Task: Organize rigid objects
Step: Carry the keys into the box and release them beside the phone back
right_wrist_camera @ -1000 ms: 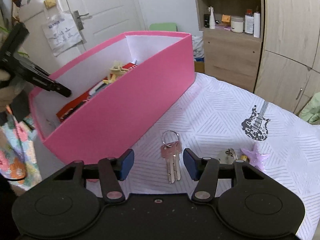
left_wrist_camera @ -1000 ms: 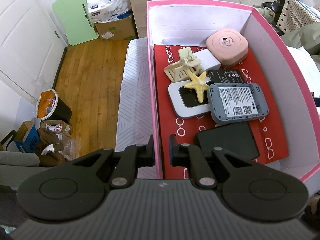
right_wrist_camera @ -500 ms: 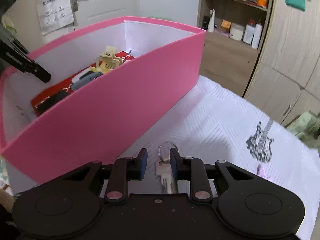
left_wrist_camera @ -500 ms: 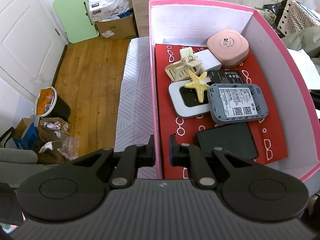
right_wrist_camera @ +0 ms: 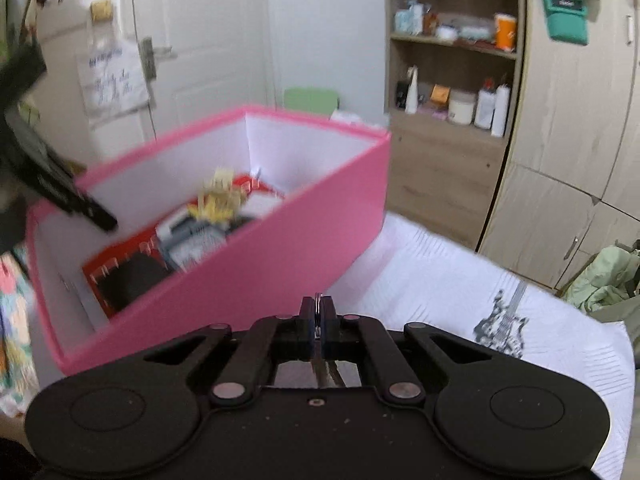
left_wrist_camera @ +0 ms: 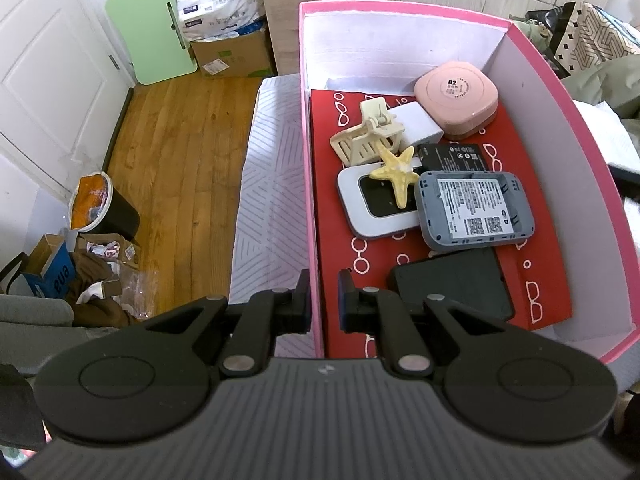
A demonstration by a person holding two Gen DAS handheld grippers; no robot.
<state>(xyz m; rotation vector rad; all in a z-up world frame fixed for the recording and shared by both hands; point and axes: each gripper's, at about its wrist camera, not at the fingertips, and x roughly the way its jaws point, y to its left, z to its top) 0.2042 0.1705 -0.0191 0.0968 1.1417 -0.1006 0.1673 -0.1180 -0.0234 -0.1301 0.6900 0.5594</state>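
Your left tool point(left_wrist_camera: 323, 296) is clenched on the near left wall of the pink box point(left_wrist_camera: 309, 184), one finger outside the wall and one inside. Your right tool point(right_wrist_camera: 319, 322) has just been closing and is now clamped on the keys point(right_wrist_camera: 319, 304): the ring shows as a thin metal edge between the pads, and the blades hang below, seen through the gap behind the fingers. In the right view, which is blurred, the keys sit in front of the box's long outer side, above the white bedspread point(right_wrist_camera: 448, 280). Inside the box, on a red sheet point(left_wrist_camera: 328, 160), lie a pink case point(left_wrist_camera: 456, 98) at the far right, a white block point(left_wrist_camera: 416, 124) touching it, a cream hair clip point(left_wrist_camera: 368, 136), a yellow starfish point(left_wrist_camera: 398, 174) lying across a white device point(left_wrist_camera: 372, 208), a grey device point(left_wrist_camera: 474, 208) label up and overlapping the white one's right edge, a black battery point(left_wrist_camera: 452, 156) behind it, and a black slab point(left_wrist_camera: 452, 284) nearest you. A guitar print point(right_wrist_camera: 500, 320) marks the bedspread to the right of the right tool. The wooden floor point(left_wrist_camera: 172, 160) shows to the left of the bed in the left view.
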